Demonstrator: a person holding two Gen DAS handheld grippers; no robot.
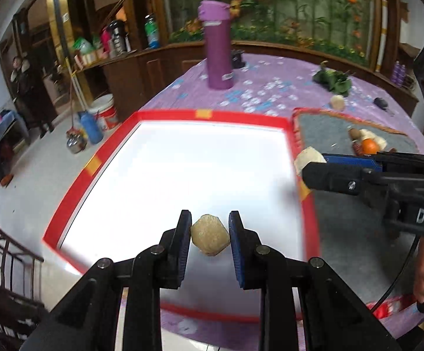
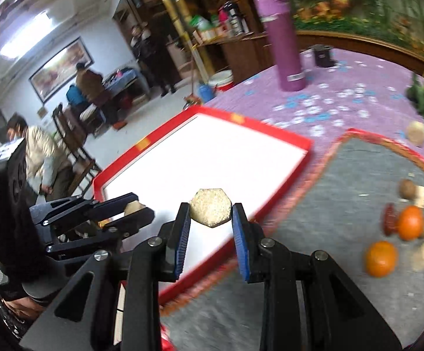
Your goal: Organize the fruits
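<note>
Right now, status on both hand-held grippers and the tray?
Left hand-held gripper shut on tan hexagonal piece. Right hand-held gripper shut on second hexagonal piece. Both over red-rimmed tray, white inside bare. Nothing blocking.

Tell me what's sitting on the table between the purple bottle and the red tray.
Nothing stands there: only bare purple tablecloth separates the purple bottle from the red tray, seen in the left wrist view.
</note>
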